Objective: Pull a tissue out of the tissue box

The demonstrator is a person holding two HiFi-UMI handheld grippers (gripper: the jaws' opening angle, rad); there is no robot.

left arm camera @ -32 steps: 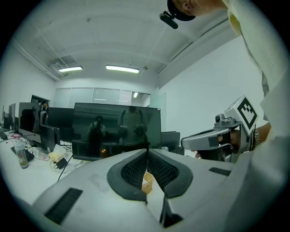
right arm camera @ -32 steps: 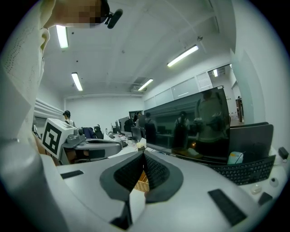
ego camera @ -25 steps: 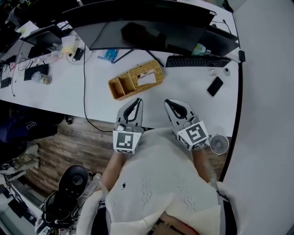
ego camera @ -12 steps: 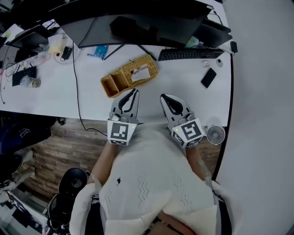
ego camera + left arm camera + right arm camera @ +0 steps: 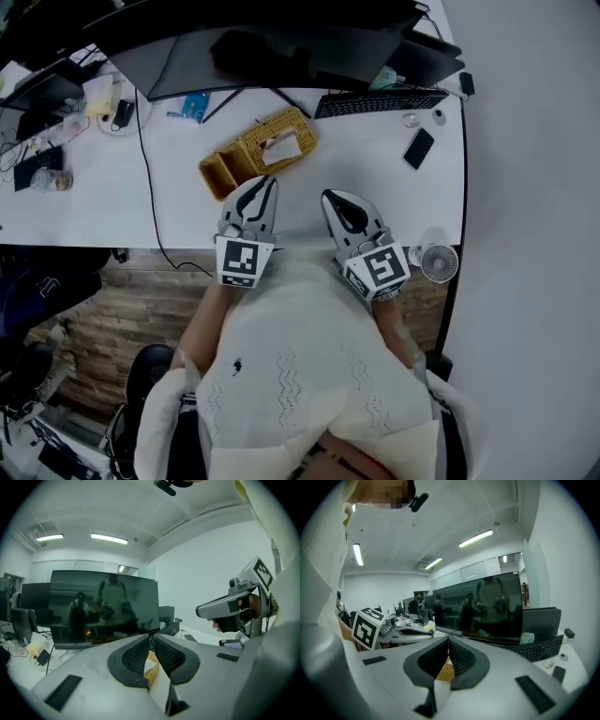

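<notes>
A woven wicker tissue box [image 5: 246,156] lies at an angle on the white desk [image 5: 375,173], with white tissue [image 5: 284,144] showing in its top slot. My left gripper [image 5: 269,181] is shut and empty, its tip just short of the box's near edge. My right gripper [image 5: 328,197] is also shut and empty, to the right of the box and apart from it. In the left gripper view the jaws [image 5: 150,638] meet and the wicker box [image 5: 151,668] shows below them. In the right gripper view the shut gripper [image 5: 448,641] frames a sliver of the wicker box [image 5: 446,670].
A large monitor [image 5: 262,52] and a keyboard [image 5: 380,101] stand behind the box. A phone [image 5: 417,147] lies at the right, and a small fan [image 5: 438,263] sits at the desk's near right corner. A black cable [image 5: 148,183] crosses the desk at left.
Both grippers have moved forward over the desk edge towards the wicker box; the left tip now sits close to its near edge. Both stay shut.
</notes>
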